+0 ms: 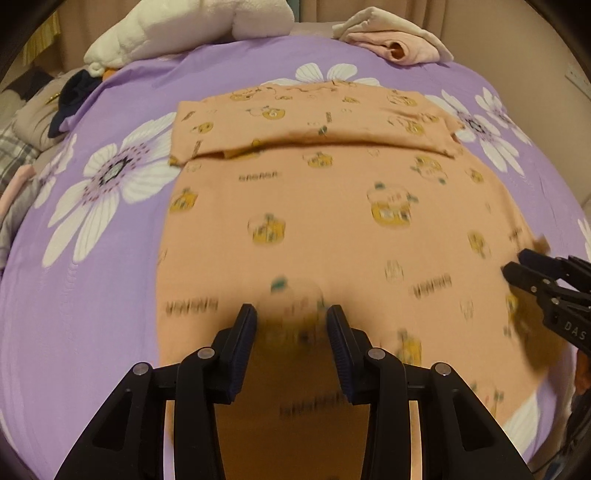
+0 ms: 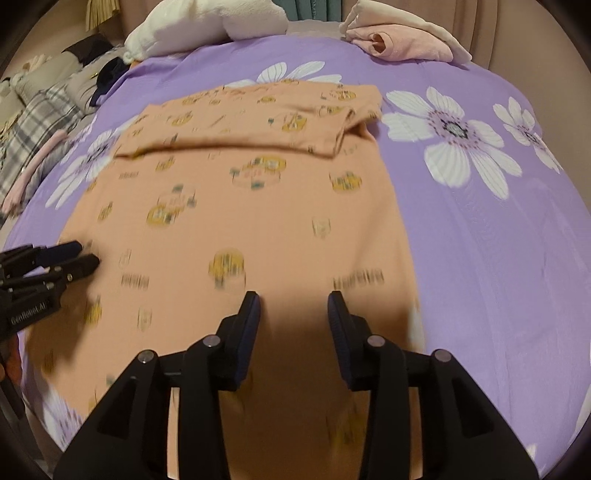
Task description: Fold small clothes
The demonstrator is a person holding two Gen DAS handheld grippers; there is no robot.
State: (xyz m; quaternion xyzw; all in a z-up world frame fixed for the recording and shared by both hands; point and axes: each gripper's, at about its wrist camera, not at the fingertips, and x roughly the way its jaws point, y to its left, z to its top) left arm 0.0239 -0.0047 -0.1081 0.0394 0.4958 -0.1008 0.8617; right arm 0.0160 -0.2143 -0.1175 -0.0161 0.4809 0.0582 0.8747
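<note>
An orange printed garment [image 1: 332,221] lies flat on the purple flowered bedsheet [image 1: 92,295], its far part folded over toward me in a band [image 1: 314,118]. It also shows in the right wrist view [image 2: 240,221]. My left gripper [image 1: 291,317] is open, above the garment's near part. My right gripper [image 2: 293,306] is open above the near part too, nothing between the fingers. Each gripper appears at the edge of the other's view: the right one [image 1: 517,266] at the garment's right side, the left one [image 2: 86,254] at its left side. The near fabric is motion-blurred.
A white plush pillow [image 1: 177,33] and a pile of folded pink and cream clothes [image 1: 399,37] lie at the bed's far edge. Dark clothing [image 1: 74,99] and plaid bedding [image 2: 48,122] lie off the left side. Beige wall or curtain stands behind.
</note>
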